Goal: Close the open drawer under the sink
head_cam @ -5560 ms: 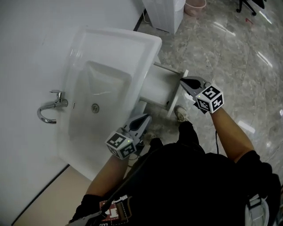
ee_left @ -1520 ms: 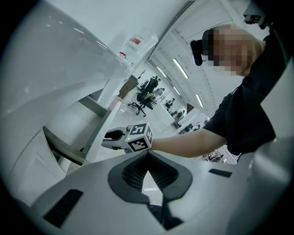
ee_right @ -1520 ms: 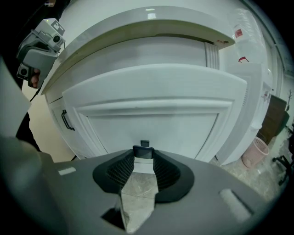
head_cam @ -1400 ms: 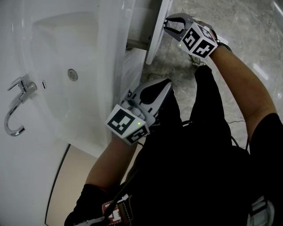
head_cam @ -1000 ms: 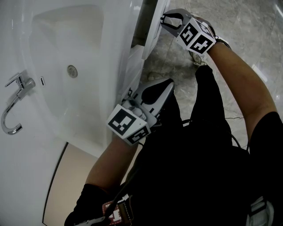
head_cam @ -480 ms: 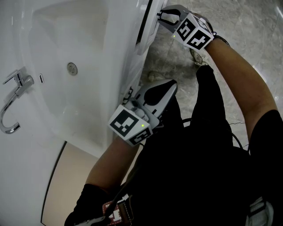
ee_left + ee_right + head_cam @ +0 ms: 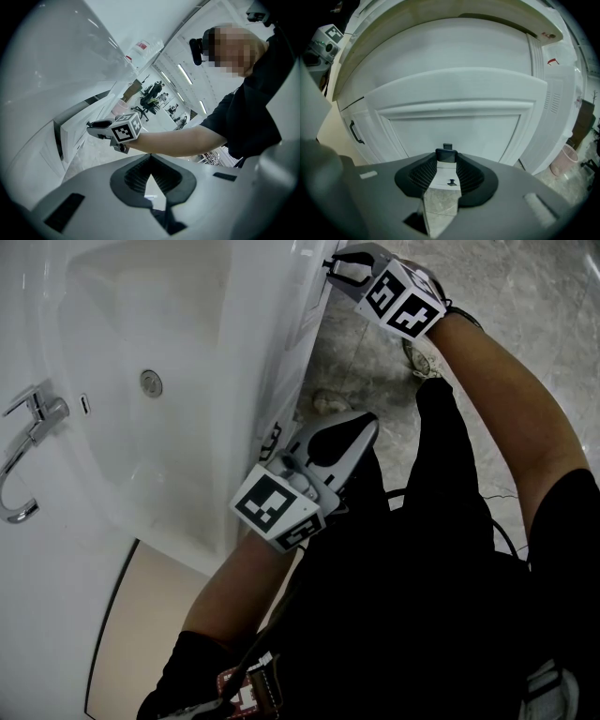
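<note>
The white drawer front [image 7: 450, 117] under the white sink [image 7: 253, 352] fills the right gripper view. From the head view it lies almost flush under the sink's edge [image 7: 314, 301]. A narrow dark gap shows beside it in the left gripper view [image 7: 57, 140]. My right gripper [image 7: 330, 261] is up against the front, and a black handle [image 7: 446, 155] sits between its tips [image 7: 446, 157]. My left gripper [image 7: 367, 420] hangs shut and empty in front of the person's dark clothing, away from the drawer. Its tips [image 7: 150, 174] meet.
A chrome tap [image 7: 28, 427] stands at the sink's back. Left of the drawer is a cabinet door with a black bar handle [image 7: 355, 131]. A pink bin [image 7: 562, 159] stands on the marble floor [image 7: 525, 306]. The person's shoe [image 7: 422, 357] is below the drawer.
The drawer, pulled far out 5.6 s ago, has slid in under the sink with my right gripper on its front. Over the last second the gap narrowed. The left gripper barely moved.
</note>
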Demonstrator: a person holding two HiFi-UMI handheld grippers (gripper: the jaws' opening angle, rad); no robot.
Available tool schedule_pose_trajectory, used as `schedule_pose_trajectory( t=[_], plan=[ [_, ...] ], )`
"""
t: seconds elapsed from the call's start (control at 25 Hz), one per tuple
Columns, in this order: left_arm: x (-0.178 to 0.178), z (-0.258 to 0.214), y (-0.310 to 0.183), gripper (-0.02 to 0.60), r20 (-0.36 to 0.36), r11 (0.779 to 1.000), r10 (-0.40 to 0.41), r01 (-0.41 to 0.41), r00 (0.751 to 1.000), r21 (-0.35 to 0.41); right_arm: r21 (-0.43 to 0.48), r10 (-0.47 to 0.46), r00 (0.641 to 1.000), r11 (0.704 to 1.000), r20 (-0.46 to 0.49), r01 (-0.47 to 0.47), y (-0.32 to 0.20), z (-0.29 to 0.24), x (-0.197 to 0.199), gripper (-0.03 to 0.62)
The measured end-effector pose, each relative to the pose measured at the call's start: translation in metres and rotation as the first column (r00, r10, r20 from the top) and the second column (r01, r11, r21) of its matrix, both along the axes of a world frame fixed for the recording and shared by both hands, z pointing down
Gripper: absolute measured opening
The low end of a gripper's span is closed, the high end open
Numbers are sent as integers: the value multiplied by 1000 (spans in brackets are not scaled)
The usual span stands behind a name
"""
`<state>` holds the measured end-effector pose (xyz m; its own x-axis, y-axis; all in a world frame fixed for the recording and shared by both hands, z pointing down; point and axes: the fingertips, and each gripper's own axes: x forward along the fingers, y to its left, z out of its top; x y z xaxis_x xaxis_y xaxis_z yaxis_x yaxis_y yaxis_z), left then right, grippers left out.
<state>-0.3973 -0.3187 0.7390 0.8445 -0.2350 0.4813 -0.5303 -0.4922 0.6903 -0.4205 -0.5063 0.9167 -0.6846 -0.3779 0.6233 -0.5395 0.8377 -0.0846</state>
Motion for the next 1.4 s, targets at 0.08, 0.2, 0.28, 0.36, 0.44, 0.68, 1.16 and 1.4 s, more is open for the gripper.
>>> schedule_pose_trajectory(
  t=[0.08,0.2,0.28,0.36,0.44,0.68,1.16,1.4],
  plan=[
    [0,1,1,0,-3,1000,-3,3,1000,-4,0,3,1000,1000,2,-3,-2,1,-3,126],
    [-2,2,4,0,-2,1000,-5,5,1000,-12,0,13,1000,1000,9,-13,-4,1,-6,126],
    [-2,2,5,0,-4,1000,-7,7,1000,-8,-1,17,1000,1000,9,-17,-5,0,-7,124],
    [-3,3,6,0,-4,1000,-9,9,1000,-9,1,15,1000,1000,7,-15,-7,0,-10,124],
    [-3,3,7,0,-6,1000,-11,11,1000,-11,1,13,1000,1000,4,-13,-9,0,-13,124],
    [-3,1,7,0,-19,1000,-18,18,1000,-2,-10,24,1000,1000,12,-24,-15,1,-18,124],
    [-6,3,12,0,-26,1000,-22,22,999,2,-62,54,998,997,27,-53,-18,2,-22,123],
    [-5,-1,12,0,-17,1000,-25,25,1000,8,-40,54,998,998,10,-54,-18,0,-22,130]
  ],
)
